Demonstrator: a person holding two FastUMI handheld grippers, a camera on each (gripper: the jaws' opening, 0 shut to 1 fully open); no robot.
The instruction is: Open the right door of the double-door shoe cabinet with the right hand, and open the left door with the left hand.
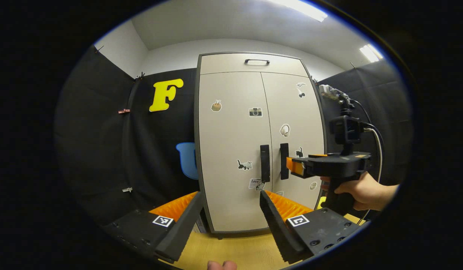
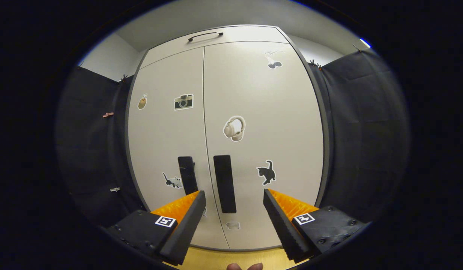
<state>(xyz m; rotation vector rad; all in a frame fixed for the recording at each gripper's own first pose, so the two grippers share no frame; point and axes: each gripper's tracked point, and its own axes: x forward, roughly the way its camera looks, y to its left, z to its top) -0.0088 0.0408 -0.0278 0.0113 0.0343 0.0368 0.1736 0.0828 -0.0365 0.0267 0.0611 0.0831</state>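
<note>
Standing shut ahead is the tall beige double-door shoe cabinet [image 1: 259,142], black bar handles side by side at the seam. The right gripper [image 2: 234,204] is hovering spread wide before the right door's handle [image 2: 224,183], gripping nothing. The left gripper [image 1: 231,204] is gaping, farther back.

In the left gripper view, the right claw [image 1: 291,165] at centre right covers part of the right door [image 1: 291,112], and its fingertip gap cannot be judged. The left claw [image 1: 231,204] hides the shoe cabinet [image 1: 231,63] base. Lower door stickers [image 1: 255,183] are too small to read.
</note>
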